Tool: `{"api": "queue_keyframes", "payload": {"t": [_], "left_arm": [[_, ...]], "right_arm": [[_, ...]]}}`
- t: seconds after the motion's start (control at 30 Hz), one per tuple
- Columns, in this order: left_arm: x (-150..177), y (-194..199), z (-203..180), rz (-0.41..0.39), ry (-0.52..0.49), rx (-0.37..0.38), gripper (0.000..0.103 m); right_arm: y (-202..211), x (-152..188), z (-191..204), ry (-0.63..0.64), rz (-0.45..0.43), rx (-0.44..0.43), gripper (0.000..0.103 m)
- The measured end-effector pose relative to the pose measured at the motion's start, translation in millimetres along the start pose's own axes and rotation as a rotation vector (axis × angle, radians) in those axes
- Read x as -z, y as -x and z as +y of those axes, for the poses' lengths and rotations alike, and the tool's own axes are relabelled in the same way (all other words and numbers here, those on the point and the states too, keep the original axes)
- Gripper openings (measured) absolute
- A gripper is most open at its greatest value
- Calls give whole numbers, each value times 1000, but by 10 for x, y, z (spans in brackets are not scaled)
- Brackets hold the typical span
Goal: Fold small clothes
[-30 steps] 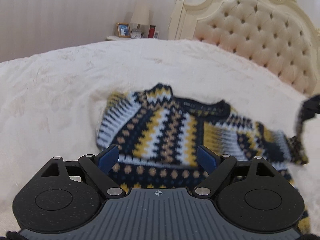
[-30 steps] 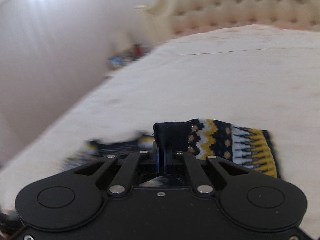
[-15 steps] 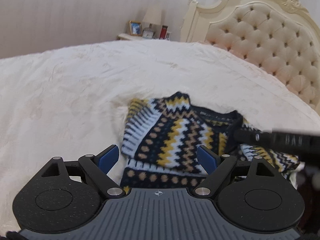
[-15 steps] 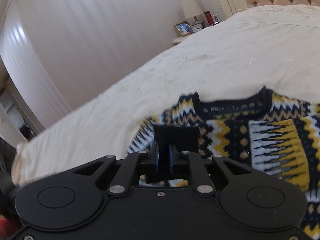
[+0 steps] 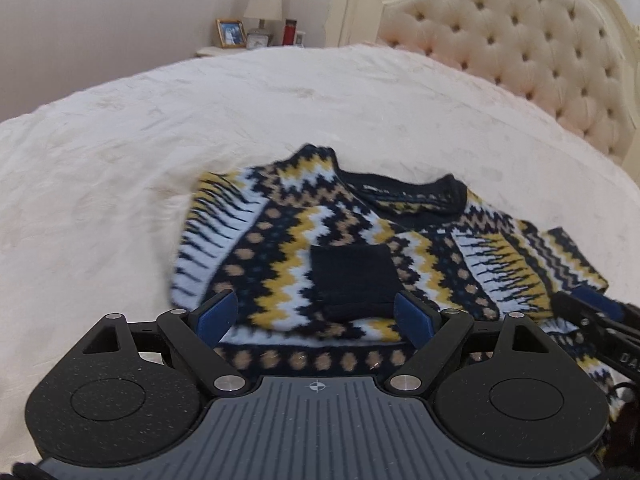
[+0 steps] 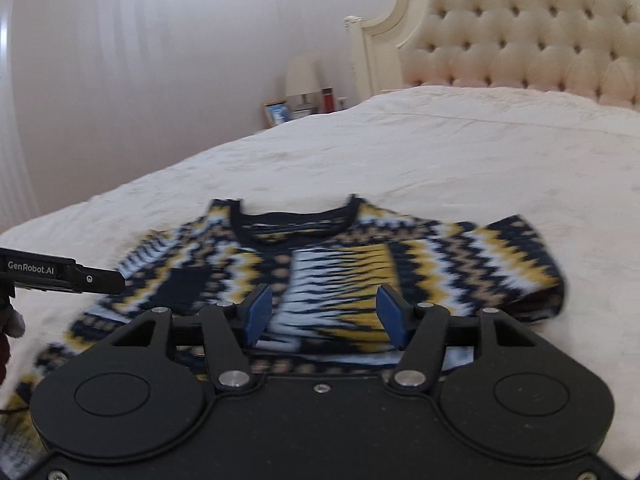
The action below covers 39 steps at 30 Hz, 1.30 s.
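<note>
A small knit sweater [image 5: 304,240] in navy, yellow, white and tan zigzags lies on the white bed, neck hole away from me. Its right sleeve is folded across the chest, and the navy cuff [image 5: 352,276] lies on the front. The sweater also shows in the right wrist view [image 6: 340,264]. My left gripper [image 5: 316,316] is open and empty, just above the sweater's lower hem. My right gripper [image 6: 324,316] is open and empty, above the folded sleeve. The right gripper's finger shows at the right edge of the left wrist view [image 5: 592,320].
The white bedspread [image 5: 120,160] surrounds the sweater. A cream tufted headboard [image 5: 520,48] stands at the back right. A nightstand with a lamp [image 5: 264,4], a photo frame [image 5: 231,34] and a red bottle stands behind the bed by the wall.
My right gripper carried the sleeve cuff across the sweater's chest, opened and let it go, then drew back. The left gripper stayed open and shifted slightly.
</note>
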<state>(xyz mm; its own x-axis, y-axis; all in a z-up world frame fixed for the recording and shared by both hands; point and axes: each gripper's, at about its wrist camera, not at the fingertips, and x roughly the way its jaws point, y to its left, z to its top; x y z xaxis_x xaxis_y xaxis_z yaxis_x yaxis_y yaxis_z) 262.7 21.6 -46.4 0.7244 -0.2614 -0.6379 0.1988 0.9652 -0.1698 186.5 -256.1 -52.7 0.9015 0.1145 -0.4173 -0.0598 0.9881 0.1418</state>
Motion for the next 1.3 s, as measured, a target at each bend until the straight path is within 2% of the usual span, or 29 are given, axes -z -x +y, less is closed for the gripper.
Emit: {"api": "queue_keyframes", "payload": {"t": [0.07,0.17,0.27,0.37,0.43,0.5,0.53,0.57,0.67,1.0,1.17,1.3], "left_arm": [[-18,-143,-60,24,0,1,84],[-58,-345,-137,53,-9,-11,75],[-95,-494,-158,81,7,-5,71],[-114,-597,-184,106,-2,-12,66],[-126,-608,-192,100,-10,-18,55],[-139,-583,-216,85,-20,-36,33],[-149,-564,-235,76,-32,-52,28],[-152,-537,-262,63,-52,-63,18],[-171,-435,-344,16,-102,-54,3],[-532,85,-461,-152,-115,-7,2],[-740,343,-312,-237,-120,-61,1],[-855,396,-54,-253,-79,-140,1]], "right_arm": [[-11,-9,-83,-43,-17,7,64],[-18,55,-203,-121,-6,-25,64],[-115,124,-216,-123,29,-28,64],[-128,128,-246,-154,26,-48,64],[-112,116,-259,-166,17,-62,64],[-104,117,-265,-175,14,-69,65],[-104,118,-269,-179,15,-71,65],[-113,121,-272,-183,18,-70,65],[-136,132,-288,-198,32,-66,65],[-140,160,-331,-224,44,-49,65],[-122,153,-333,-225,38,-49,65],[-108,144,-333,-223,32,-47,65]]}}
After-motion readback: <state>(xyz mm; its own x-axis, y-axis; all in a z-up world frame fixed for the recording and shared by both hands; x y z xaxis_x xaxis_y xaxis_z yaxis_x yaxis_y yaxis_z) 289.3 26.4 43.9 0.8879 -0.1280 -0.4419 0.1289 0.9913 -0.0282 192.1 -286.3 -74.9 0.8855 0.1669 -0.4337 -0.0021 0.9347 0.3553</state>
